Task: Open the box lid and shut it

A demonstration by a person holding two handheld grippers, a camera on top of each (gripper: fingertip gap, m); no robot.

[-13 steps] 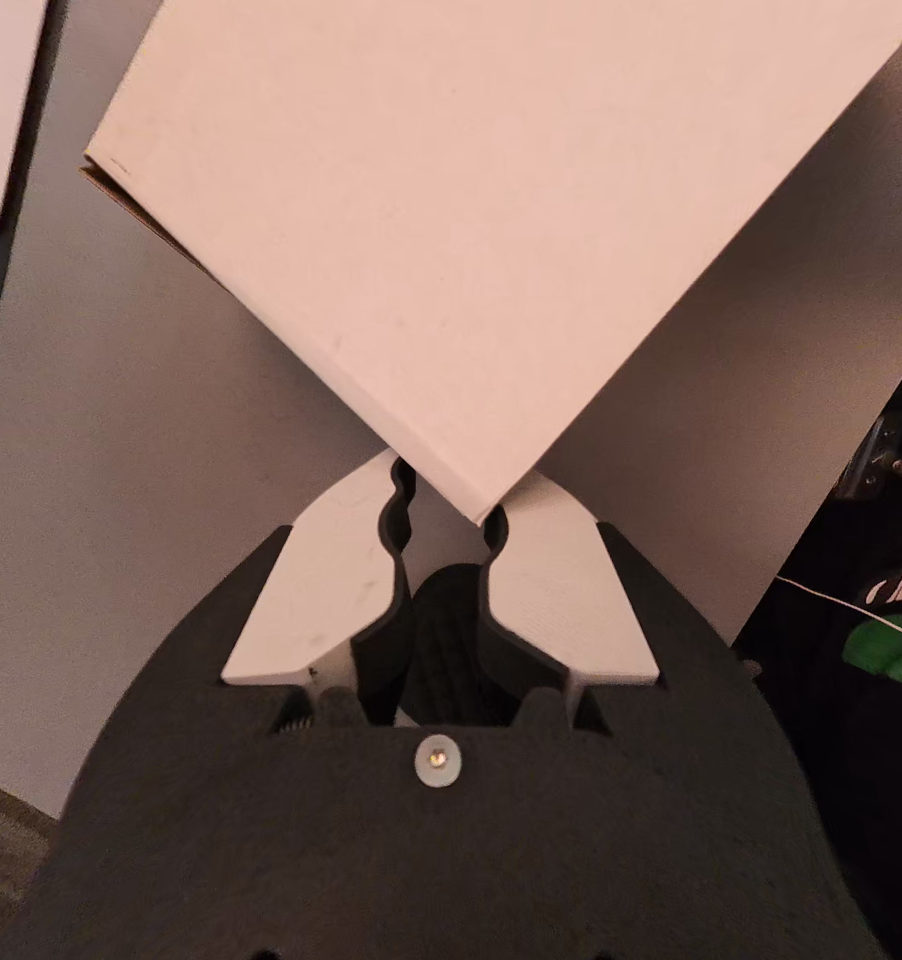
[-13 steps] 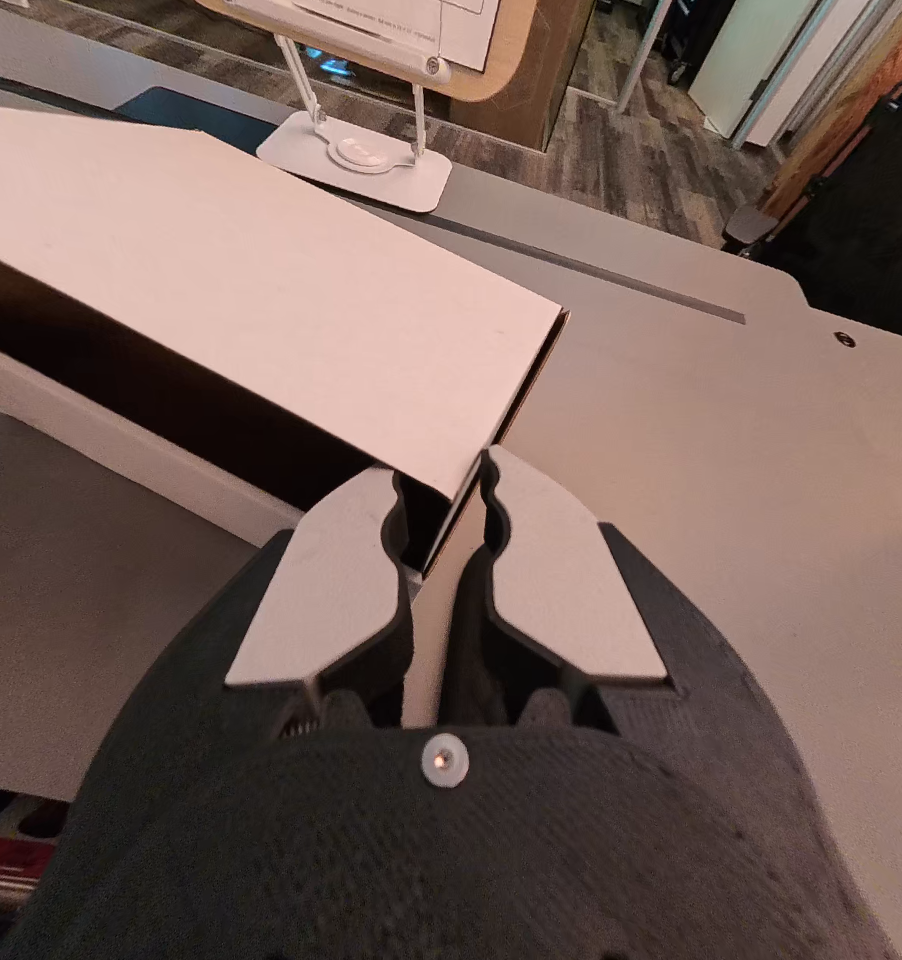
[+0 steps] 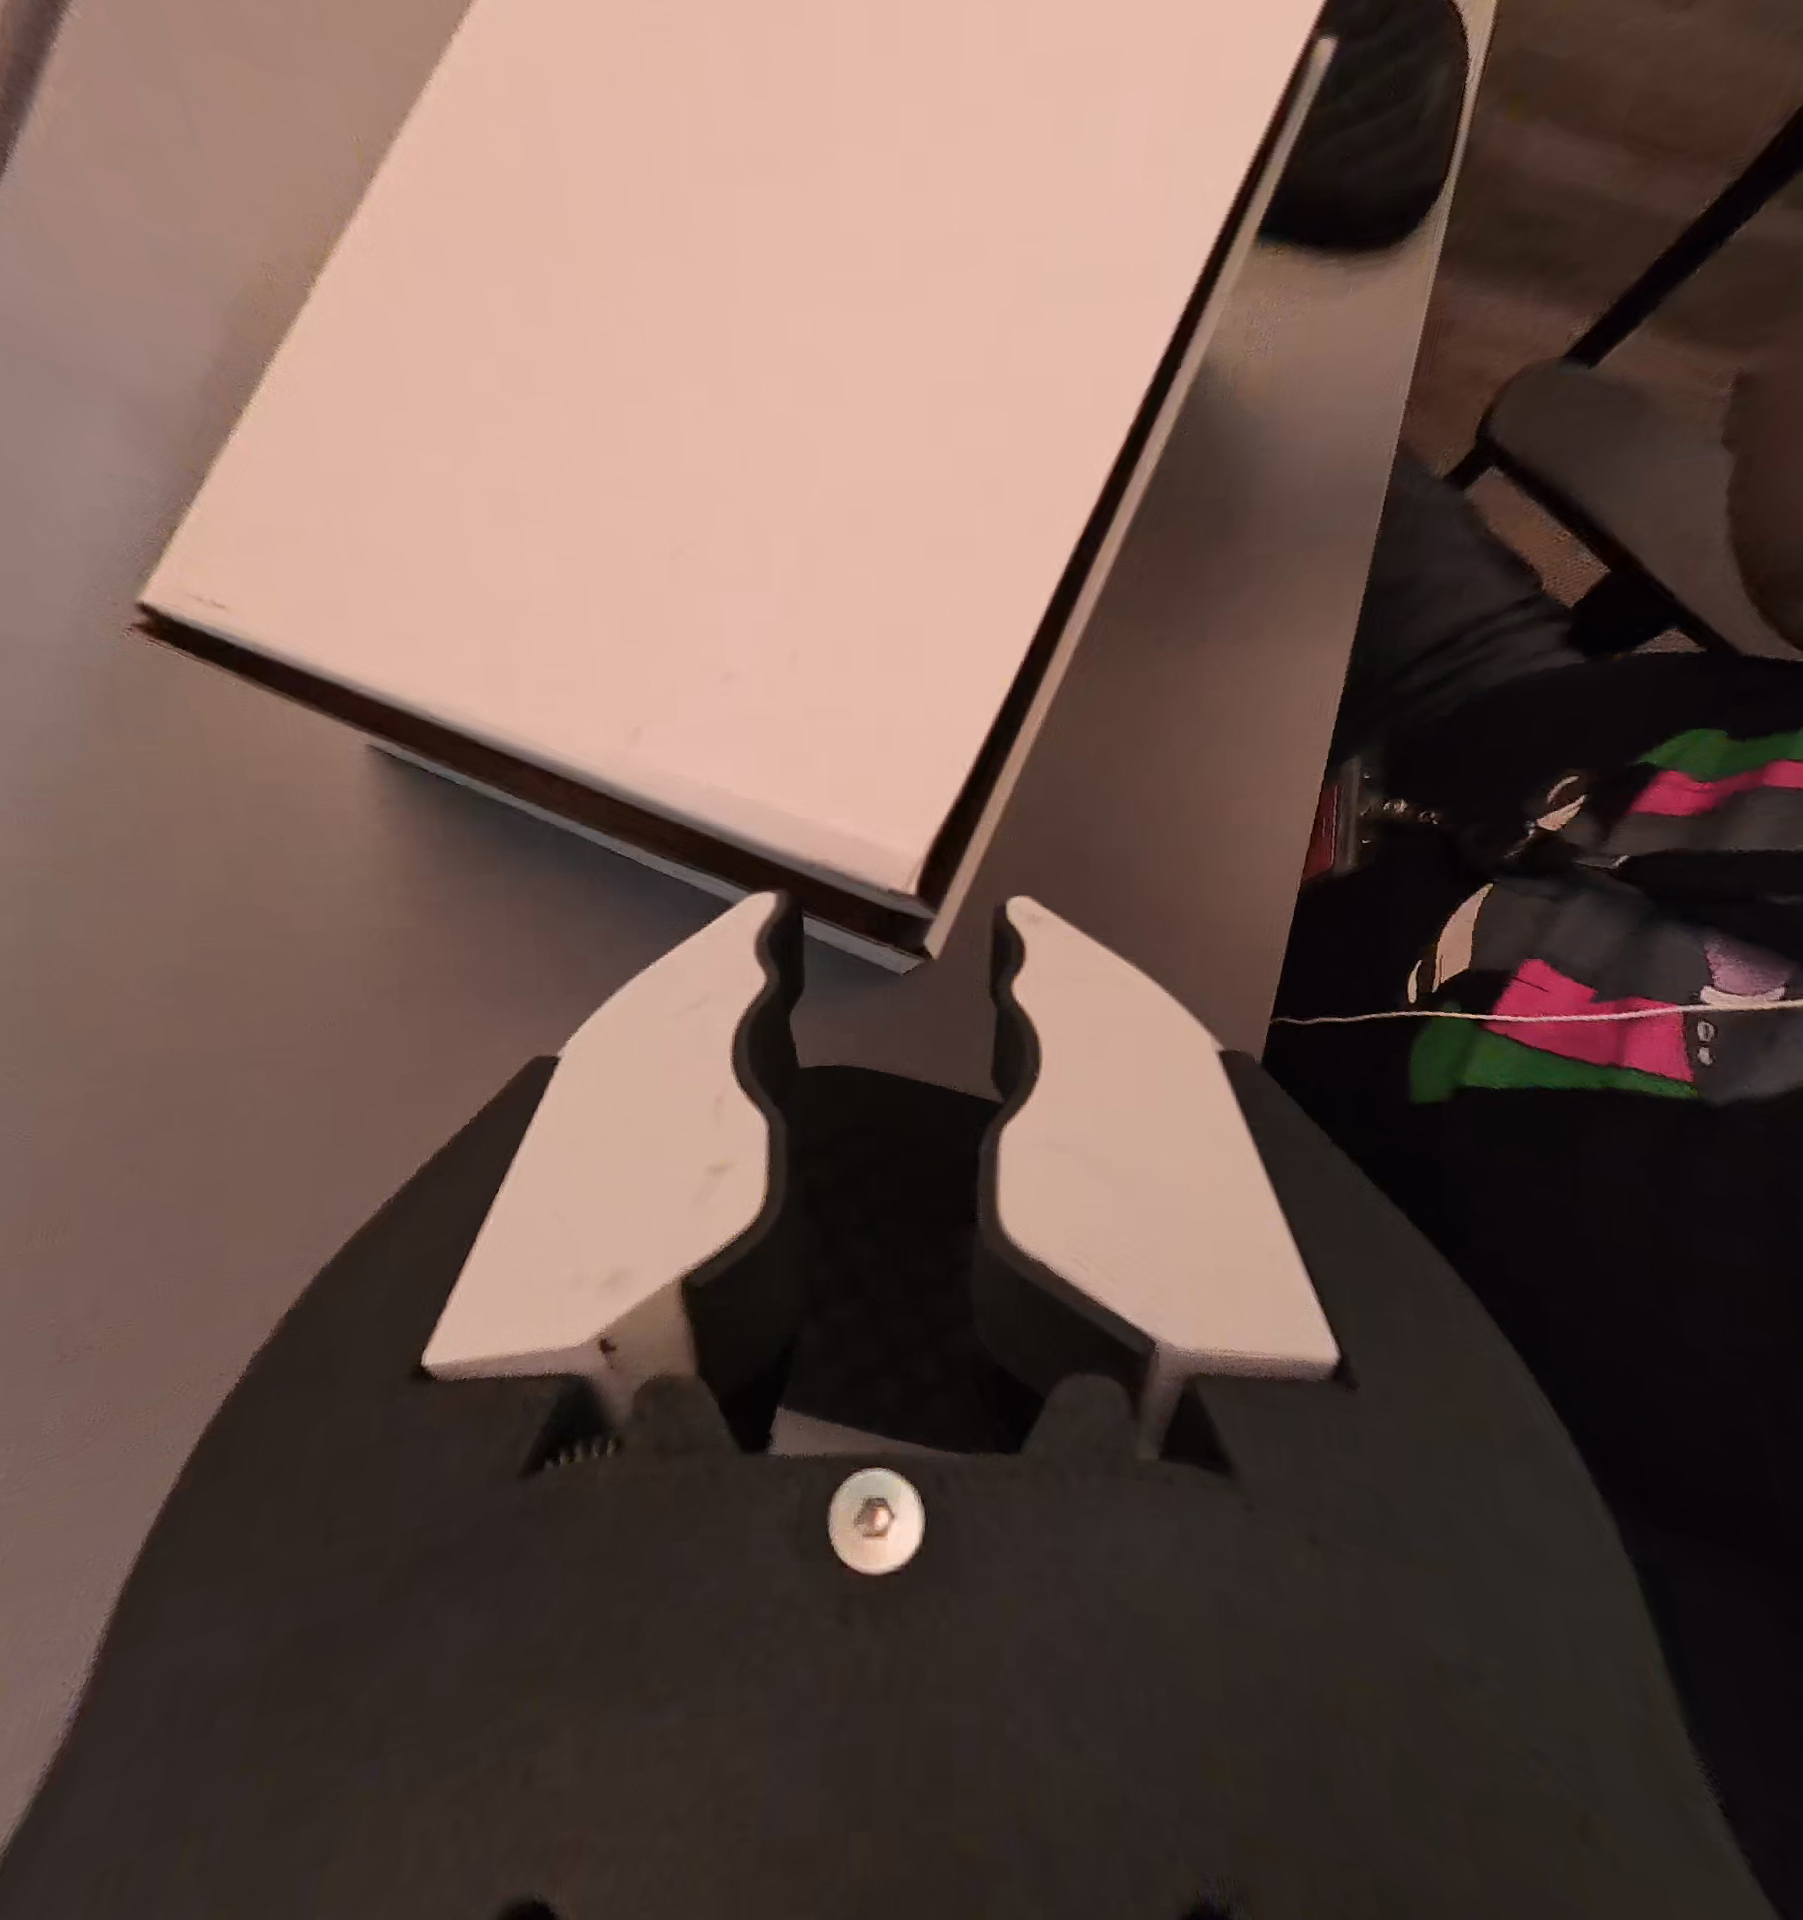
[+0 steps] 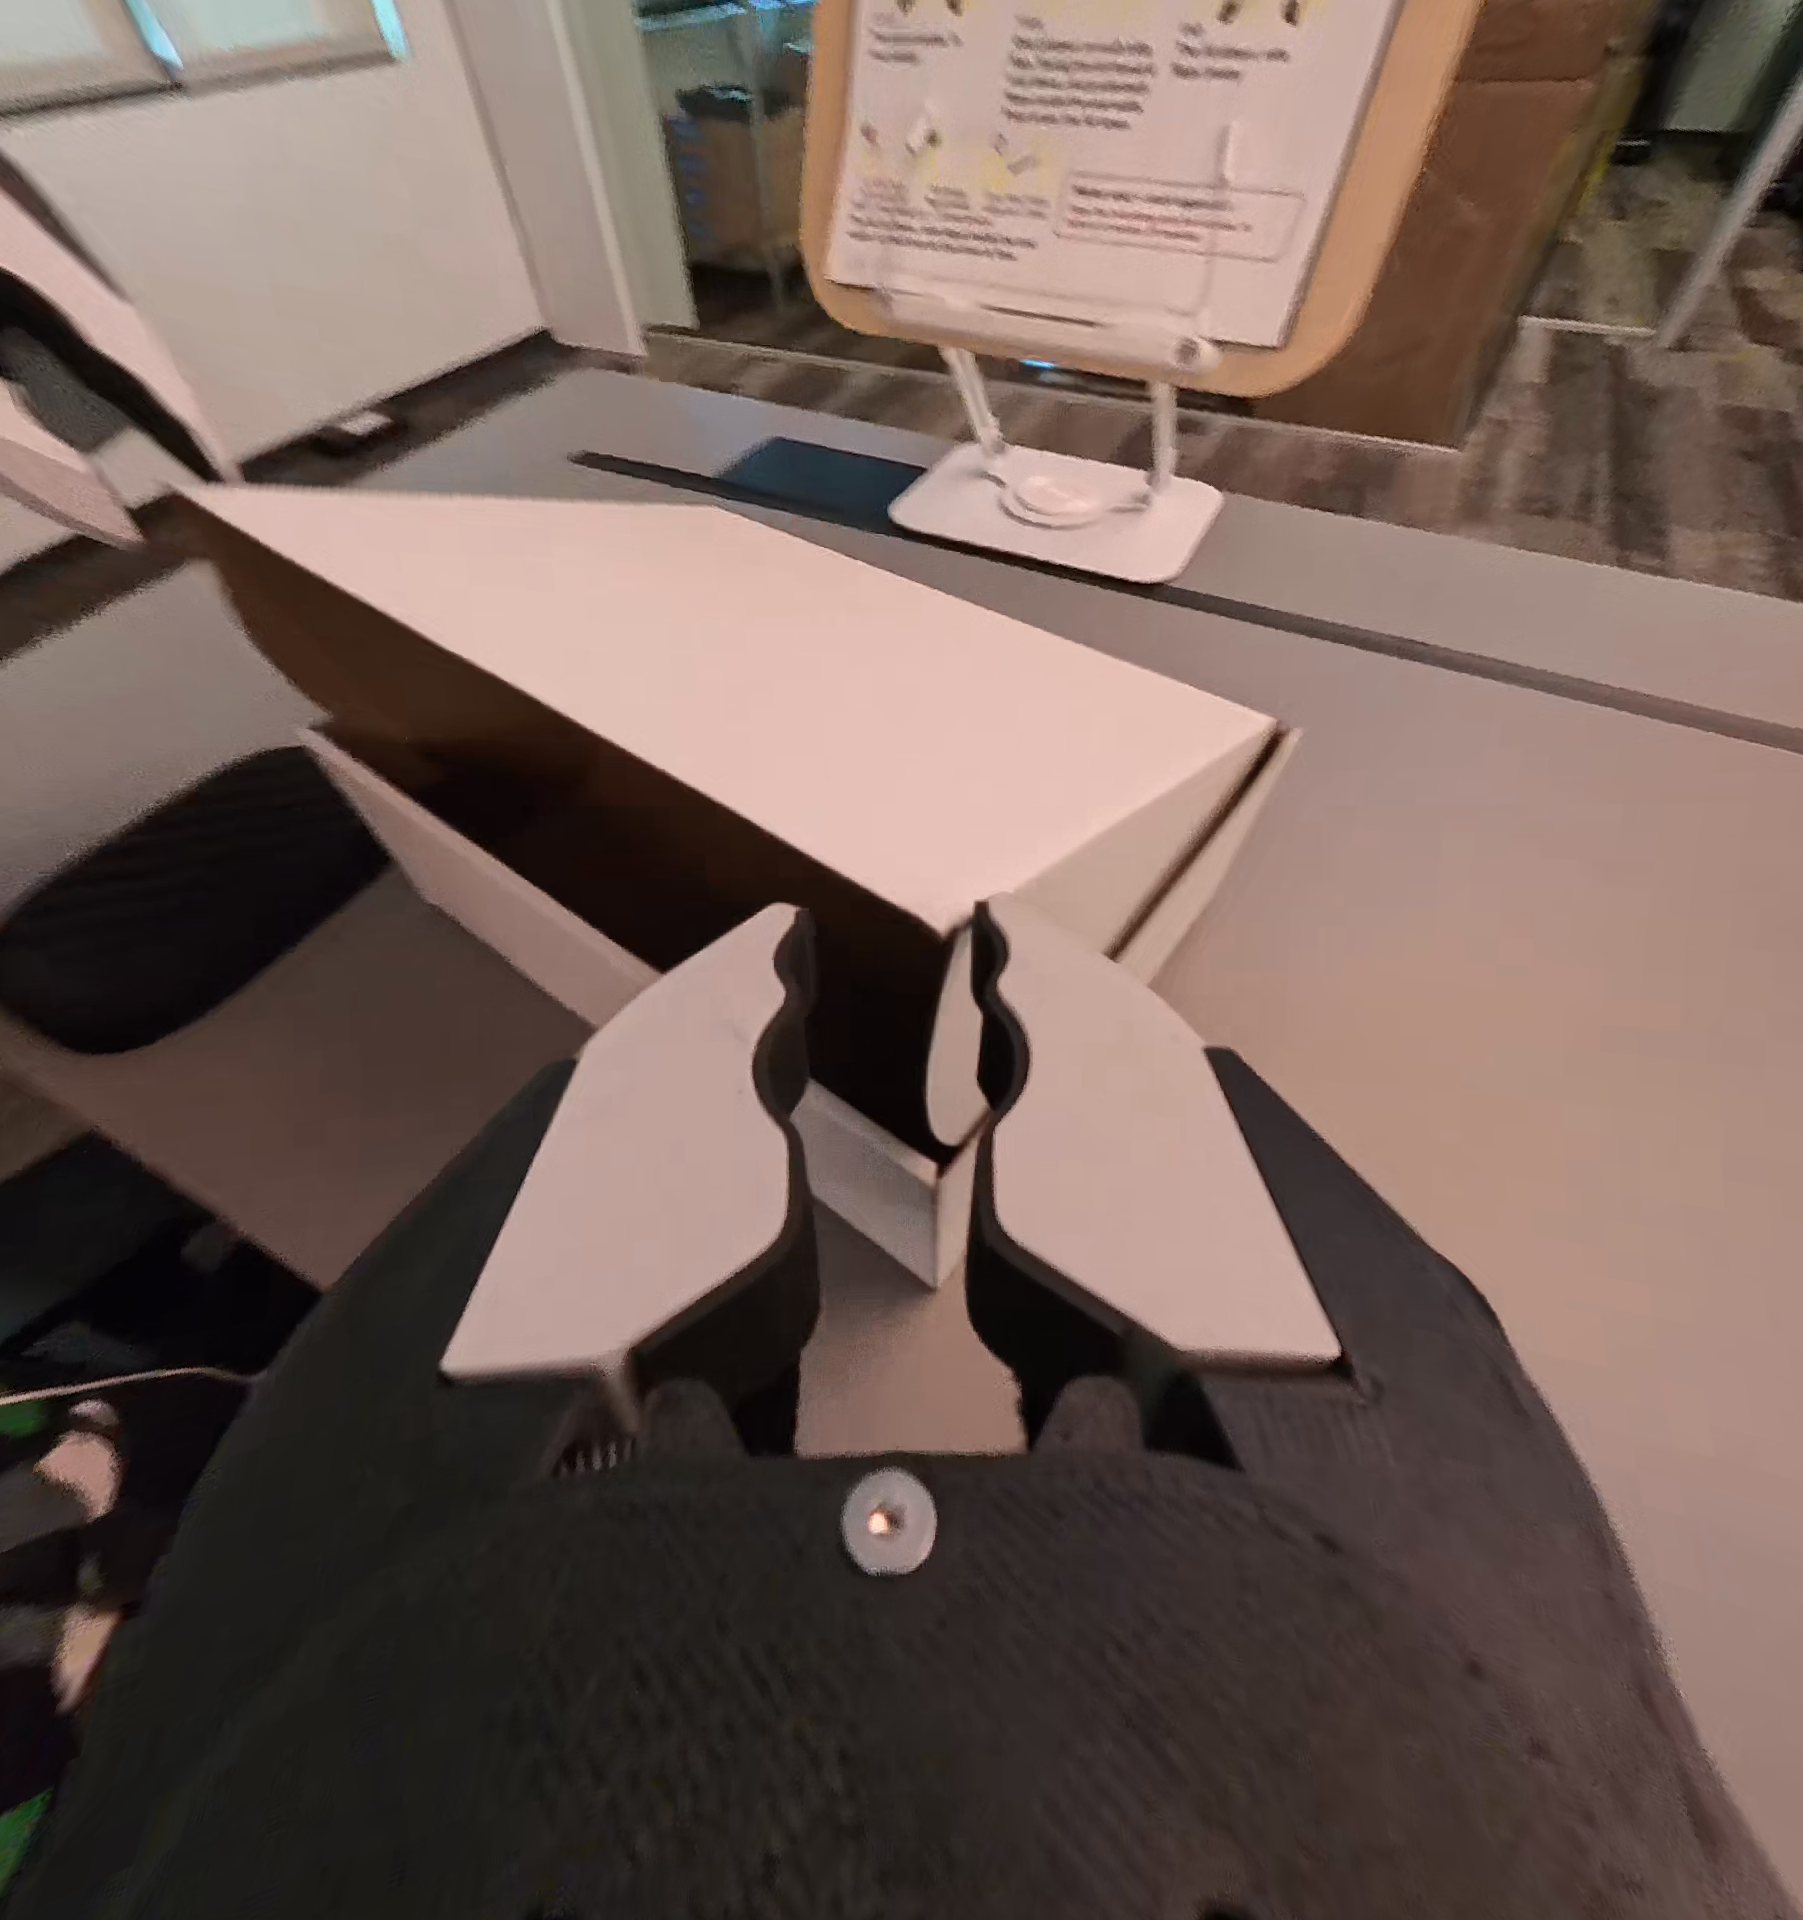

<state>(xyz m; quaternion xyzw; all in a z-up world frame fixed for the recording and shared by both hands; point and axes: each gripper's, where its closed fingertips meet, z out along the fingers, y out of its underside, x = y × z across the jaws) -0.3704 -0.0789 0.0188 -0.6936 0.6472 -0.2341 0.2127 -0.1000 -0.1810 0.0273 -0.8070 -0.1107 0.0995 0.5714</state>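
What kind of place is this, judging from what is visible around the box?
Probably an office or lab workspace. The white box lies on a grey desk, a document stand holding a printed sheet sits at the desk's far edge, and plank-pattern flooring lies beyond.

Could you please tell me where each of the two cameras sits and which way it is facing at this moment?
Left wrist view: mounted on the left gripper, looking down along its parted fingers at the white box lid on the grey table.
Right wrist view: mounted on the right gripper, facing across the table toward a document stand; its open fingers straddle the box's near corner, under the raised lid. The left gripper shows far left.
Shared: the box, lid and table.
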